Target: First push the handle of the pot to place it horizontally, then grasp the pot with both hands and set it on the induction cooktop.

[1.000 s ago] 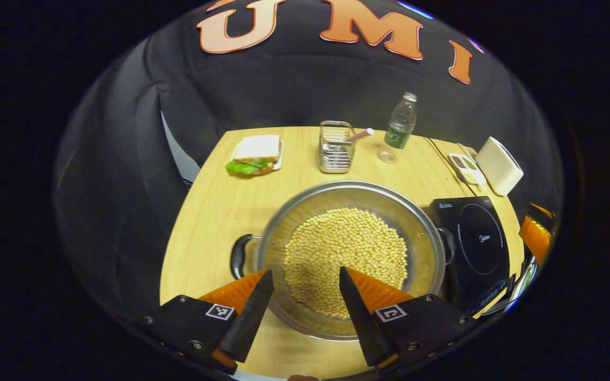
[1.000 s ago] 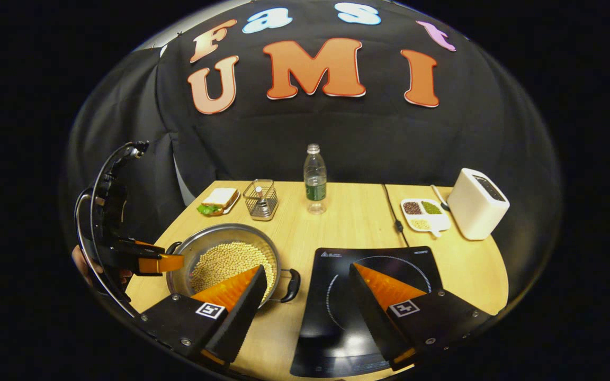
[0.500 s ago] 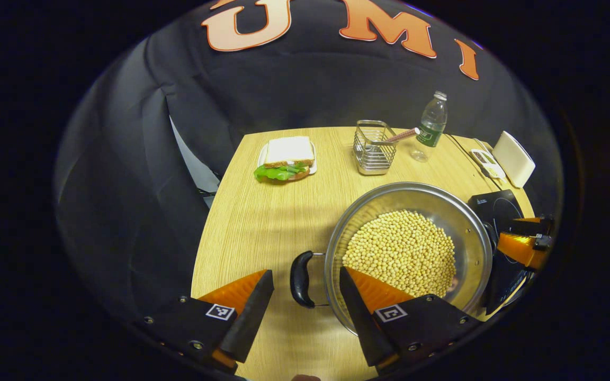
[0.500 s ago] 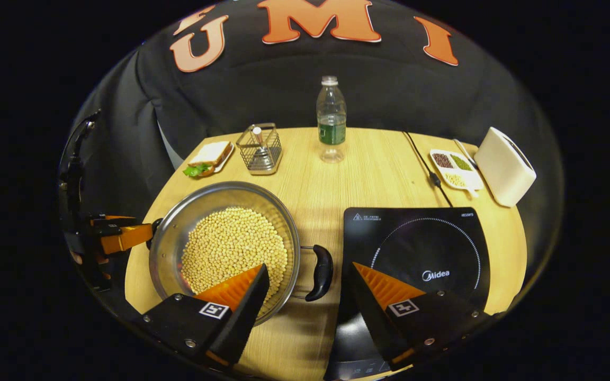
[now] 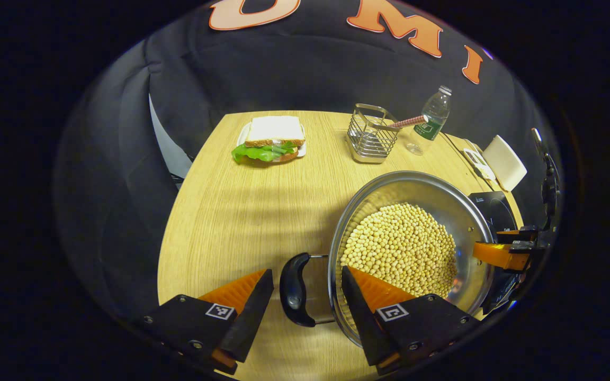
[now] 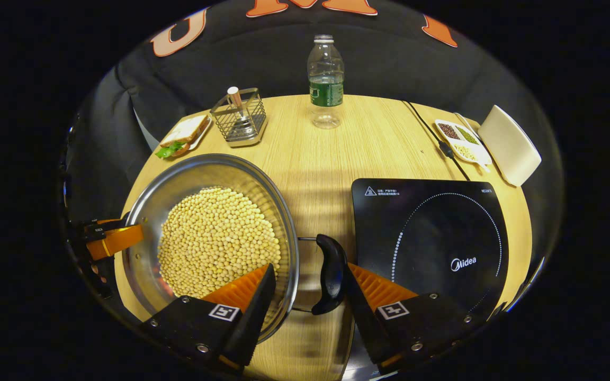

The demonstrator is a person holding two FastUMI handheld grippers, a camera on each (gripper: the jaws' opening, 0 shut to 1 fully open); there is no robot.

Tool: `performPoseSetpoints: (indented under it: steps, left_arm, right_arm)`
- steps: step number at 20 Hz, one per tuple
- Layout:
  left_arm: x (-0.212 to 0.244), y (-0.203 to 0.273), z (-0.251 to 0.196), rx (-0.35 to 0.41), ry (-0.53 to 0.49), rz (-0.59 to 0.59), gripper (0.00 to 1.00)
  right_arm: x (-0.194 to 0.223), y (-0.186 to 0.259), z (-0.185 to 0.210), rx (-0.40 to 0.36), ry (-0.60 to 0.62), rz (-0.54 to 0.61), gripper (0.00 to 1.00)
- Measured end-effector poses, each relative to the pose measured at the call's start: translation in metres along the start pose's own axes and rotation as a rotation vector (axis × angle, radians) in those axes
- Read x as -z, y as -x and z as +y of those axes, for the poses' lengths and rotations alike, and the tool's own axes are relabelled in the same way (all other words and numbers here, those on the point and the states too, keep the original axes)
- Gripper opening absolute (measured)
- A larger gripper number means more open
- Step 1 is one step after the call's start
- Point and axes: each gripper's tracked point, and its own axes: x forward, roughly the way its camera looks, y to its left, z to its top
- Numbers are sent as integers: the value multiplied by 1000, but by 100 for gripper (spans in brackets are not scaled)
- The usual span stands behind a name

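Observation:
A steel pot full of soybeans stands on the wooden table, left of the black induction cooktop. In the left gripper view, my left gripper is open and straddles the pot's black left handle without pressing on it. In the right gripper view, my right gripper is open around the pot's right handle, which lies close against one finger. Each gripper also shows small at the pot's far side in the other view: the right gripper and the left gripper.
At the back of the table are a sandwich on a plate, a wire basket, a water bottle, a divided dish of beans and a white toaster. A black cable runs to the cooktop.
Both grippers have come down and in toward the pot. The left swung off the beans to the left handle, the right to the right handle. The pot has not moved.

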Motion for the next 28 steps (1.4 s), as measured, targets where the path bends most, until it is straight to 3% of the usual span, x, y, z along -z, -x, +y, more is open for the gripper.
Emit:
performPoseSetpoints:
  steps: [4, 5, 9, 10, 13, 18, 19, 24, 28]
  left_arm:
    - [2, -16, 3, 0, 7, 7, 82]
    - [2, -19, 0, 4, 14, 12, 72]
    - [2, -23, 0, -8, 56, -15, 60]
    - [0, -22, 2, -14, 58, -25, 65]
    - [-2, -18, 4, -18, 66, -42, 60]
    - [-2, -17, -1, -63, 40, -40, 58]
    - [-7, -15, -1, -65, 37, -59, 58]
    - [-34, 26, -1, -94, -42, -161, 58]
    - [-53, 45, -26, -99, -73, -204, 57]
  right_arm:
    - [-2, -6, -3, 18, -16, -4, 71]
    - [-2, -6, -4, 17, -21, 1, 69]
    - [-2, -13, -3, 12, -33, 13, 68]
    - [0, -14, -3, 9, -36, 12, 68]
    - [0, -13, -2, -10, -61, 16, 65]
    - [-5, -9, 0, 6, -44, 3, 50]
    - [-5, -8, -2, 0, -38, -18, 53]
    - [-4, -2, -13, -19, -62, -81, 53]
    - [-3, 2, -20, -20, -83, -120, 53]
